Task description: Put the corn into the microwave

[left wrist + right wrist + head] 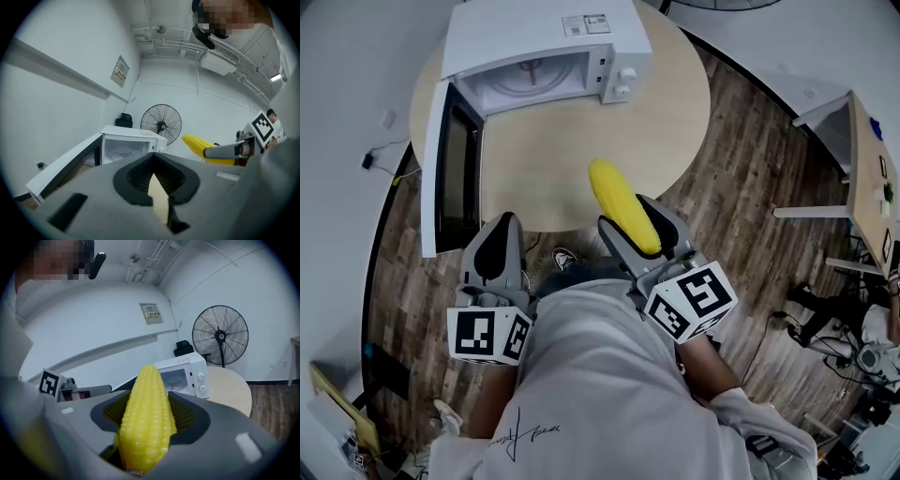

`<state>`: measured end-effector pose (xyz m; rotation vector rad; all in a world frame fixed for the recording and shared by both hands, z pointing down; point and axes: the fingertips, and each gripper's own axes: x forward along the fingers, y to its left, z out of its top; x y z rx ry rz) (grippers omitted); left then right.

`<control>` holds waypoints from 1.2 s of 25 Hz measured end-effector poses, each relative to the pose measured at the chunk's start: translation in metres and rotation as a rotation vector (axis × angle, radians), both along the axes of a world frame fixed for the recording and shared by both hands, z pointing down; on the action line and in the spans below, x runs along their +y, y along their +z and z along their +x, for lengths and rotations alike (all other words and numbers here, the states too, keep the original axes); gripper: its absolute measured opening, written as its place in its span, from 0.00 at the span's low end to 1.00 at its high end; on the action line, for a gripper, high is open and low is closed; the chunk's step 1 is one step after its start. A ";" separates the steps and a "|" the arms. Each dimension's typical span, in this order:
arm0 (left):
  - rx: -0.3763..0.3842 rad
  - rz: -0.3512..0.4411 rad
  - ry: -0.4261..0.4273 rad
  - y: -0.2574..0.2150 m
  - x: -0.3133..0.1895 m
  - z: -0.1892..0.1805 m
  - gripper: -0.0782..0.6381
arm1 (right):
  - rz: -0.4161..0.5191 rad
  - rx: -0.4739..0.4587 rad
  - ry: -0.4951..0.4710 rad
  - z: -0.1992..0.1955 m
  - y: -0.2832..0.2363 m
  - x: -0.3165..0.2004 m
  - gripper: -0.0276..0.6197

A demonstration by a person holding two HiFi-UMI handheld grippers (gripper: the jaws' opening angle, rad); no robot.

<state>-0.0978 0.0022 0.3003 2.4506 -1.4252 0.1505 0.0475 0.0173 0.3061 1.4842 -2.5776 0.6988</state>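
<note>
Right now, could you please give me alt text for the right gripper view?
The right gripper clamps a yellow corn cob lengthwise, tip pointing toward an open white microwave on a round pale wooden table; a black fan stands behind.

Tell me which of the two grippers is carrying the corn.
The right gripper: its jaws are clamped on the yellow corn. The left gripper has its jaws together with nothing between them.

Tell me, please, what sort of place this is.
Likely an office or lab room: a white microwave oven on a round pale wooden table, a black standing fan, exposed white ceiling pipes.
</note>
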 end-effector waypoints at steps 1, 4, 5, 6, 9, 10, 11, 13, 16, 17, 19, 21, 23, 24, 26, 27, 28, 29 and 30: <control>0.002 0.000 -0.003 0.000 -0.002 -0.002 0.10 | 0.000 0.005 -0.002 -0.001 0.001 -0.003 0.45; 0.005 -0.006 -0.009 0.002 -0.007 -0.006 0.10 | 0.002 0.019 -0.006 -0.004 0.003 -0.009 0.45; 0.005 -0.008 -0.009 0.003 -0.008 -0.006 0.10 | 0.003 0.022 -0.007 -0.004 0.003 -0.012 0.45; 0.004 -0.009 -0.009 0.003 -0.009 -0.006 0.10 | 0.004 0.025 -0.008 -0.004 0.004 -0.014 0.45; -0.002 -0.014 -0.011 0.008 -0.012 -0.006 0.10 | 0.010 0.035 -0.013 -0.005 0.007 -0.023 0.45; -0.005 -0.017 -0.013 0.010 -0.014 -0.006 0.10 | 0.013 0.039 -0.016 -0.005 0.008 -0.026 0.45; -0.006 -0.021 -0.014 0.012 -0.015 -0.006 0.10 | 0.016 0.042 -0.019 -0.006 0.008 -0.030 0.45; -0.007 -0.028 -0.014 0.014 -0.020 -0.006 0.10 | 0.020 0.043 -0.026 -0.008 0.009 -0.038 0.45; -0.002 -0.038 -0.005 0.014 -0.027 -0.004 0.10 | 0.019 0.038 -0.039 -0.010 0.011 -0.050 0.45; 0.001 -0.042 -0.003 0.015 -0.030 -0.003 0.10 | 0.016 0.039 -0.042 -0.010 0.012 -0.054 0.45; 0.004 -0.046 -0.008 0.016 -0.037 -0.003 0.10 | 0.010 0.044 -0.047 -0.010 0.016 -0.064 0.45; 0.000 -0.051 -0.017 0.019 -0.044 -0.005 0.10 | 0.004 0.044 -0.050 -0.009 0.020 -0.074 0.45; -0.004 -0.062 -0.024 0.022 -0.050 -0.006 0.10 | -0.002 0.044 -0.055 -0.010 0.024 -0.083 0.45; -0.005 -0.066 -0.027 0.023 -0.053 -0.007 0.10 | -0.006 0.046 -0.058 -0.010 0.026 -0.087 0.45; -0.004 -0.072 -0.029 0.024 -0.060 -0.006 0.10 | -0.016 0.056 -0.063 -0.011 0.029 -0.096 0.45; -0.002 -0.074 -0.029 0.024 -0.064 -0.006 0.10 | -0.022 0.061 -0.065 -0.011 0.031 -0.100 0.45; -0.001 -0.074 -0.027 0.023 -0.067 -0.005 0.10 | -0.027 0.064 -0.068 -0.012 0.033 -0.105 0.45; 0.000 -0.075 -0.026 0.023 -0.071 -0.005 0.10 | -0.030 0.065 -0.071 -0.012 0.034 -0.109 0.45; 0.000 -0.077 -0.026 0.023 -0.074 -0.004 0.10 | -0.032 0.066 -0.074 -0.012 0.035 -0.113 0.45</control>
